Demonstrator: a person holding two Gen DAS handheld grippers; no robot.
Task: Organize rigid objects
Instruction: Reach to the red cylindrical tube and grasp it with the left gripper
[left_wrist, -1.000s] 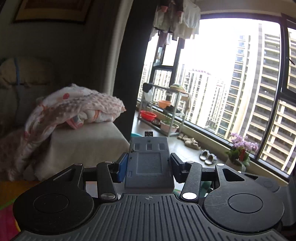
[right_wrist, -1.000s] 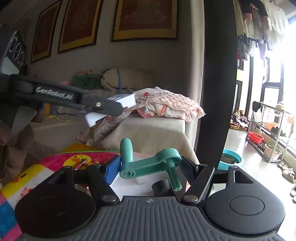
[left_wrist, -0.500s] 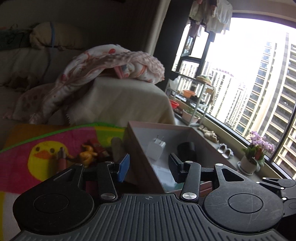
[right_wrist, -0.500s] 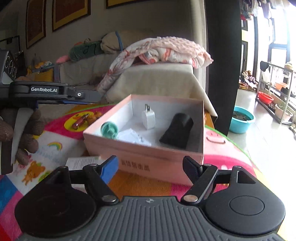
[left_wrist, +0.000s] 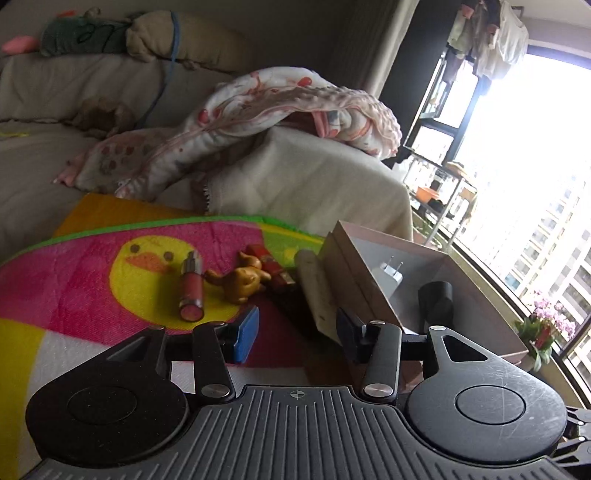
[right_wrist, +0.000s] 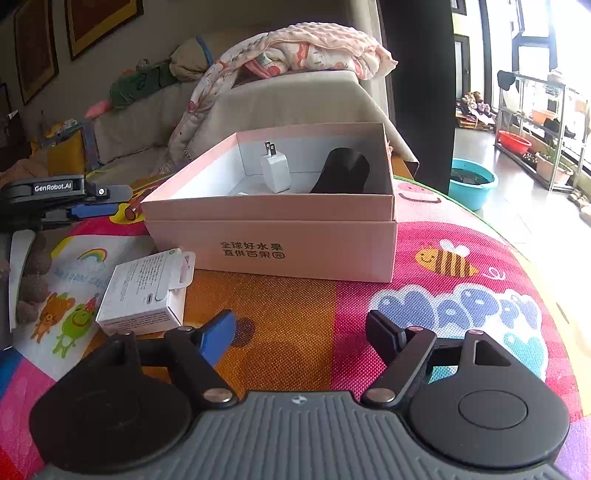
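Right wrist view: the right gripper (right_wrist: 301, 334) hangs over the colourful play mat (right_wrist: 461, 295) with its jaws spread wide and nothing between them. Just left of it a small white carton (right_wrist: 142, 293) lies on the mat. Beyond stands the pink box (right_wrist: 280, 240), open-topped, with a white plug charger (right_wrist: 275, 170) and a black object (right_wrist: 345, 171) inside. At far left the left gripper (right_wrist: 92, 201) shows side-on.

In the left wrist view the left gripper (left_wrist: 295, 334) is likewise parted and empty. Ahead of it on the mat lie a red lipstick-like tube (left_wrist: 192, 290), a brown animal figurine (left_wrist: 242, 282) and a red toy (left_wrist: 269, 264), near the box's outer wall (left_wrist: 340, 273).
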